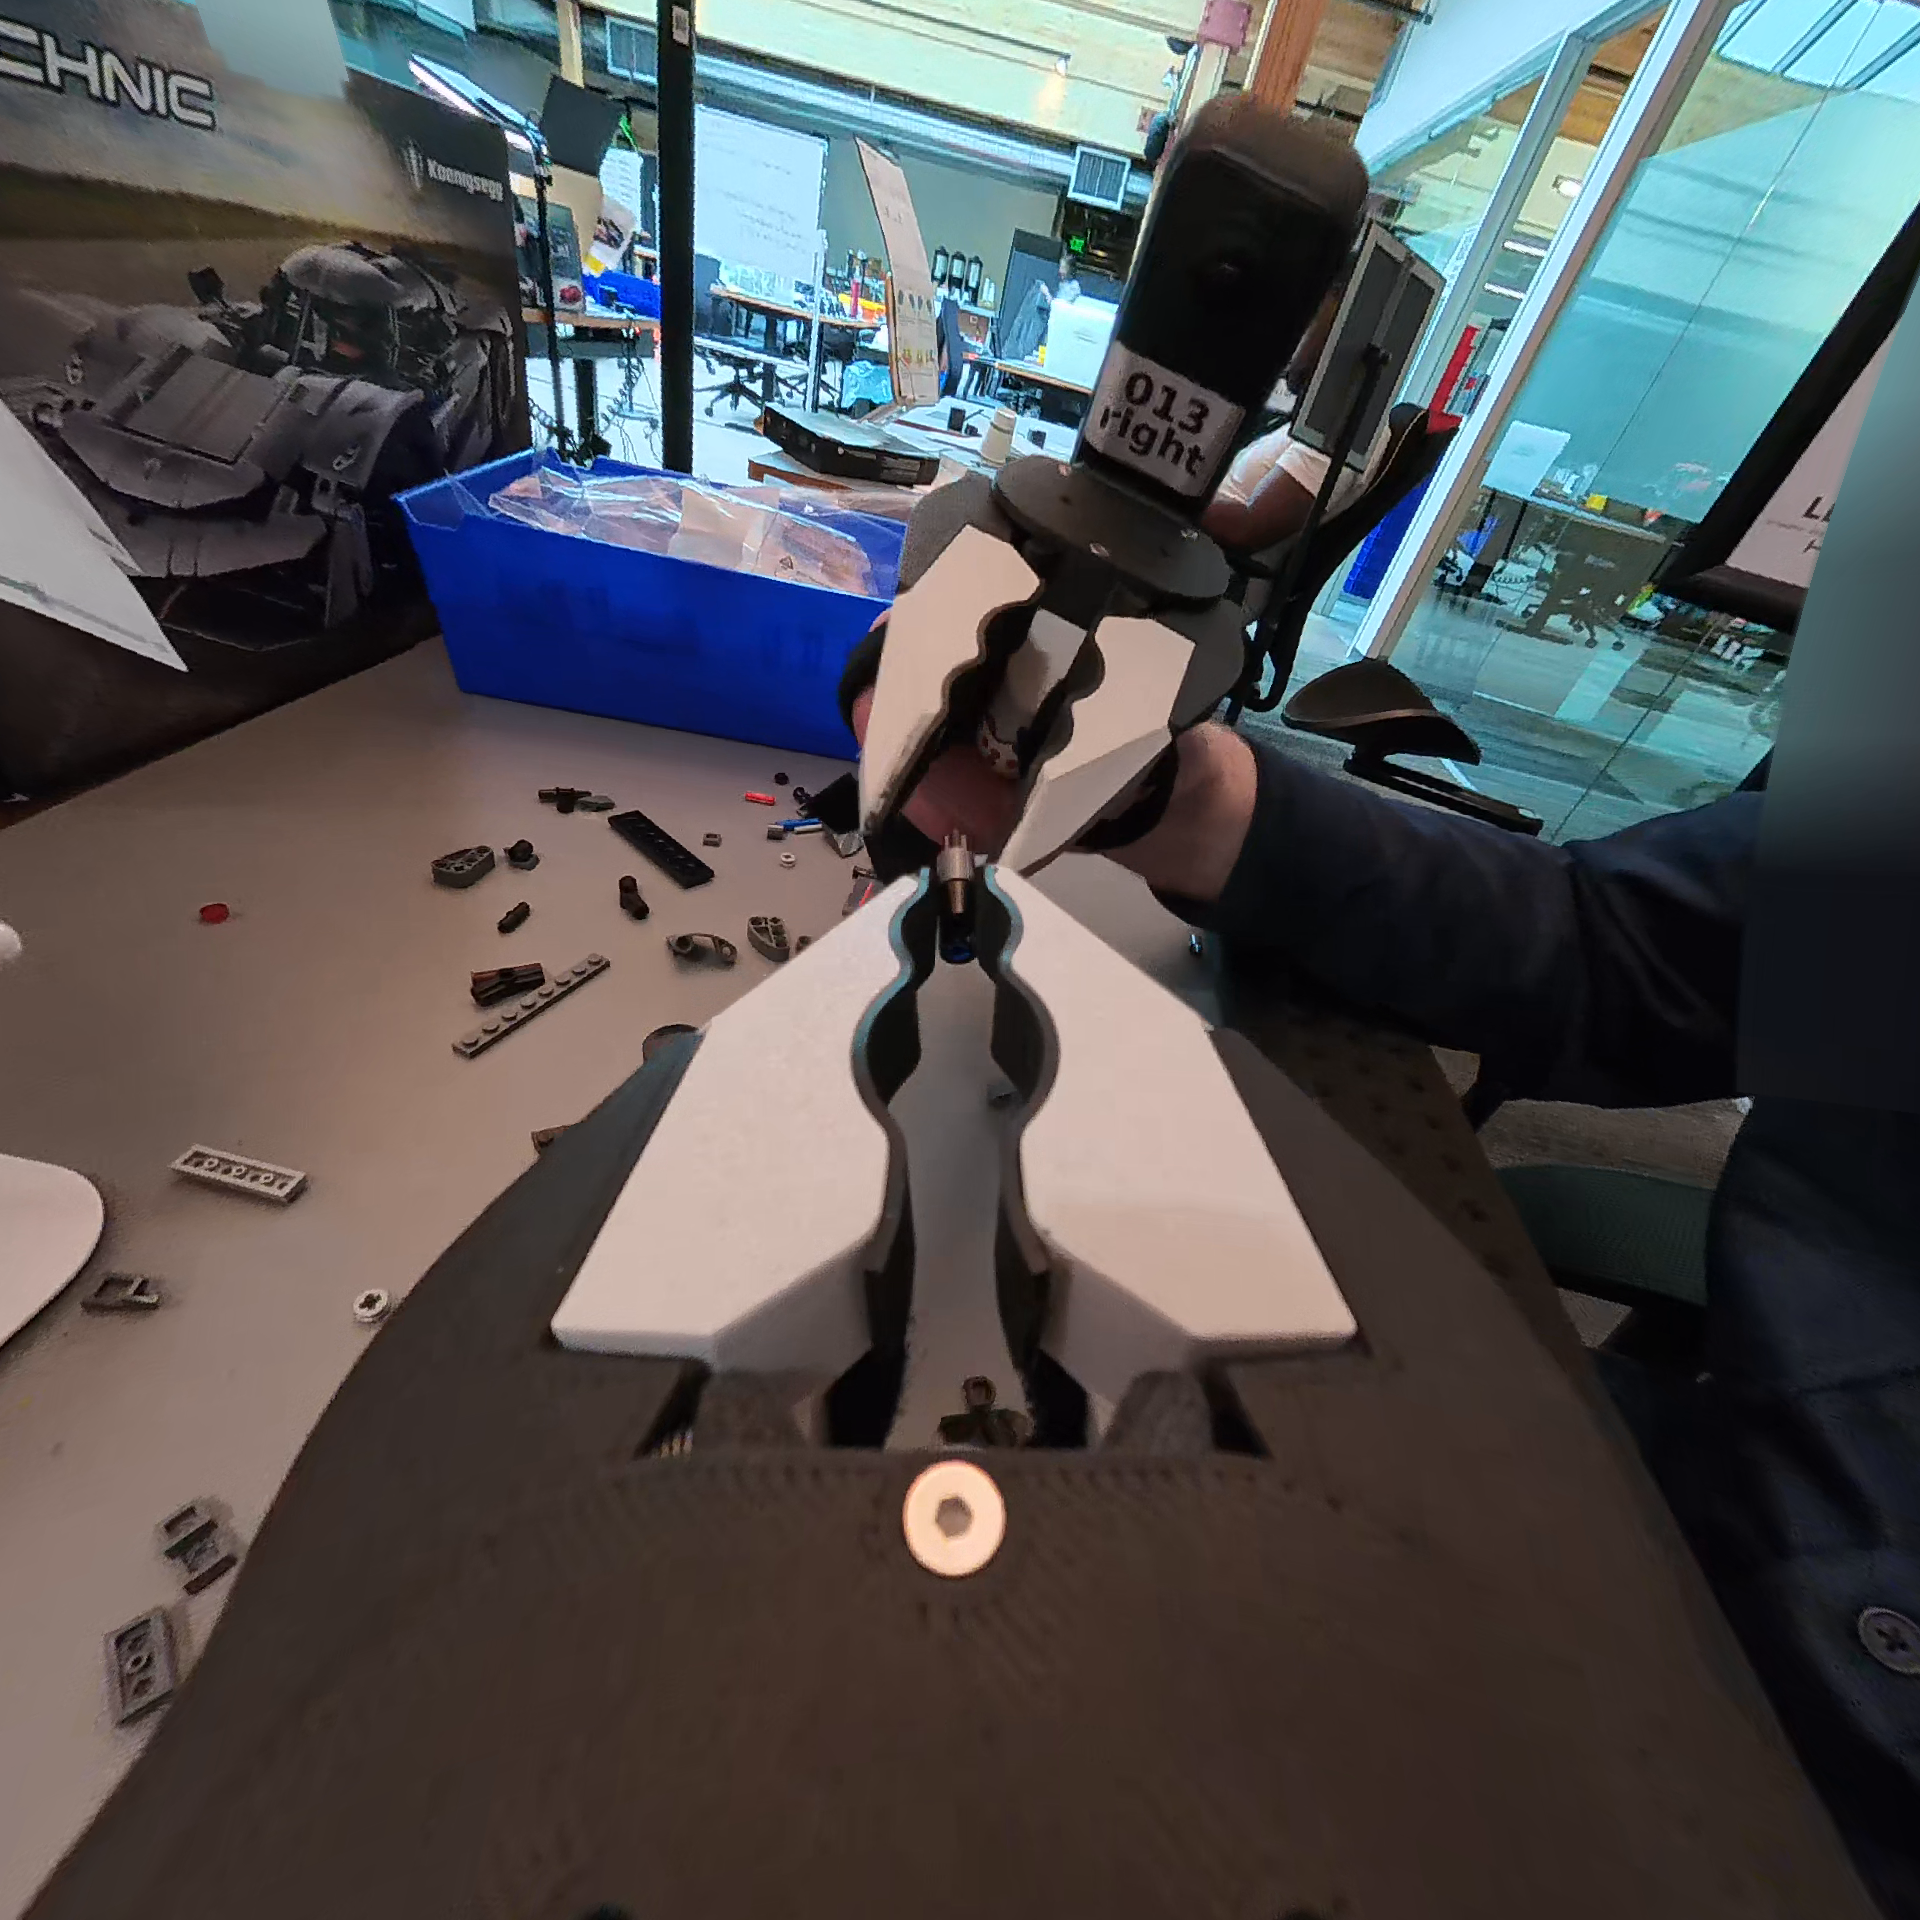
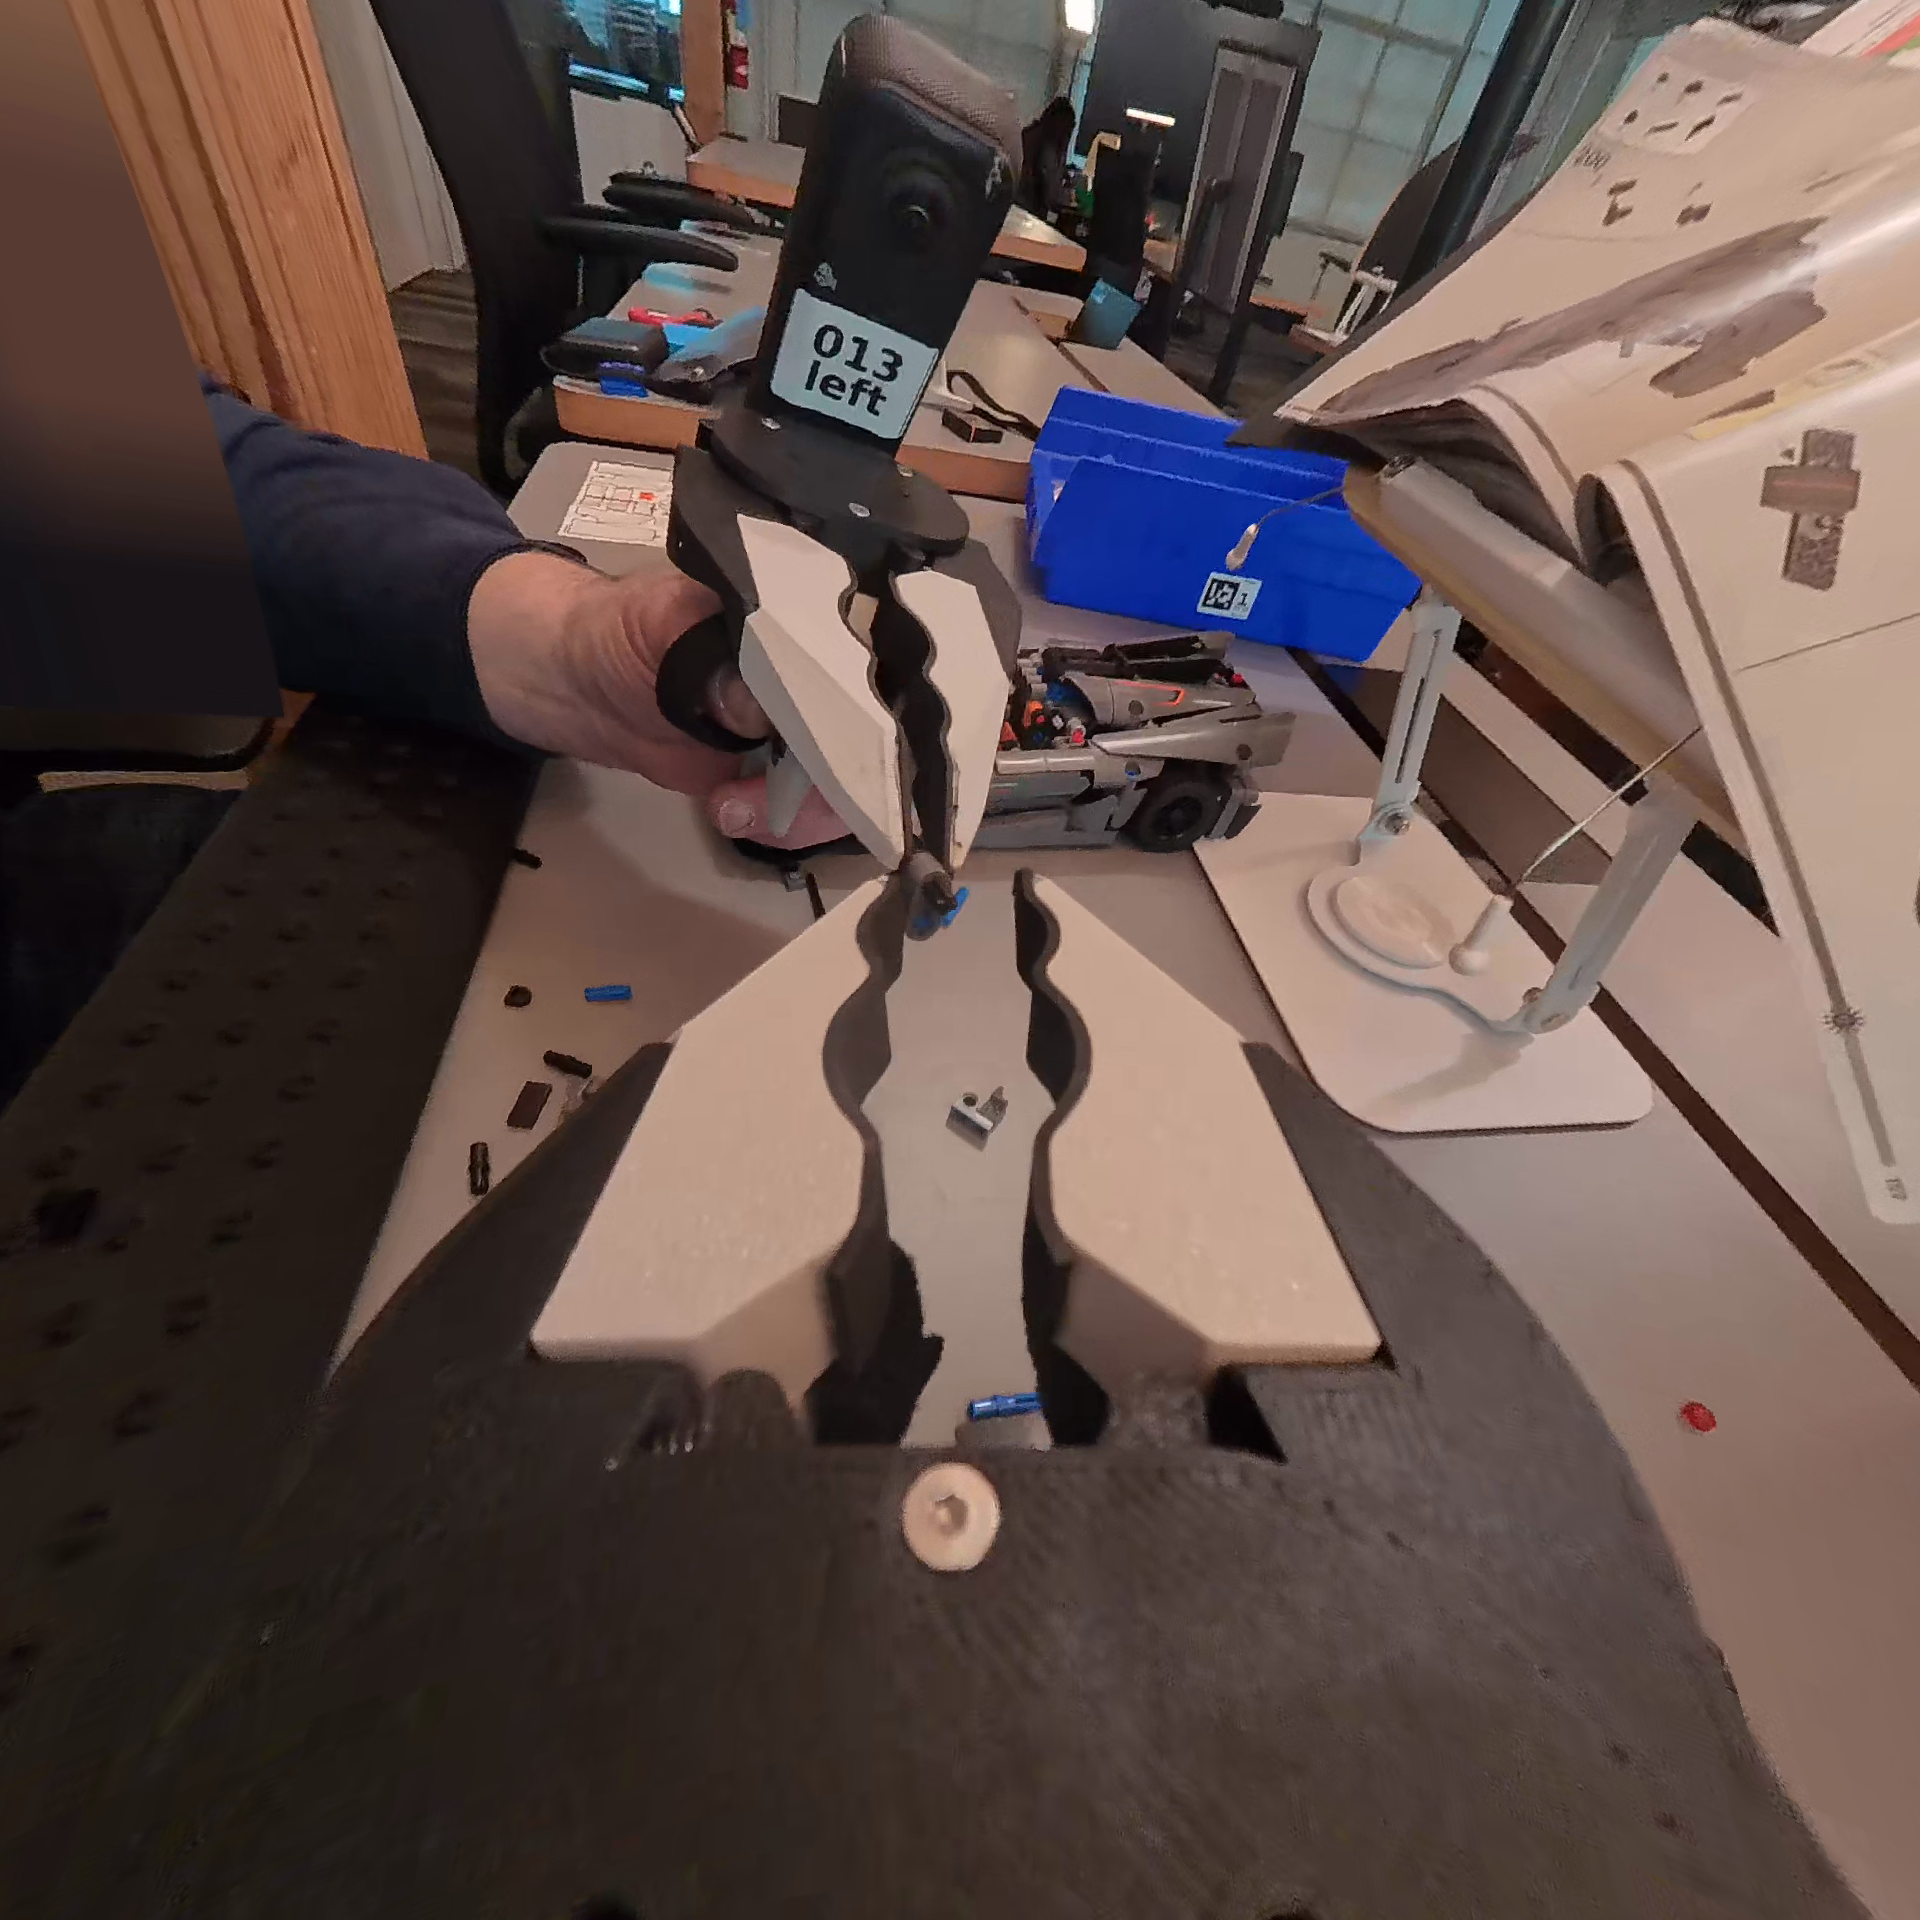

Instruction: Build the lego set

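My left gripper (image 1: 956, 883) is shut on a small grey connector with a blue pin (image 1: 954, 871) and holds it above the table. In the right wrist view the left gripper (image 2: 930, 862) points down with the same piece (image 2: 940, 902) at its tips. My right gripper (image 2: 954, 883) is open, tip to tip with the left one. The piece sits near its left fingertip without being clamped. In the left wrist view the right gripper (image 1: 943, 836) faces me with its jaws apart around the piece's top end. A partly built grey car (image 2: 1122, 748) stands behind the left gripper.
Several loose dark pieces (image 1: 582, 904) lie on the grey table, with a small grey piece (image 2: 977, 1114), blue pins (image 2: 1003, 1405) and a red stud (image 2: 1697, 1415). A blue bin (image 1: 665, 613) and the set's box (image 1: 239, 364) stand behind. An instruction booklet (image 2: 1558, 312) rests on a white stand (image 2: 1434, 997). My two grippers' fingertips are within a few centimetres of each other. From either gripper's tips it is about 25 cm to the partly built grey car (image 2: 1122, 748).
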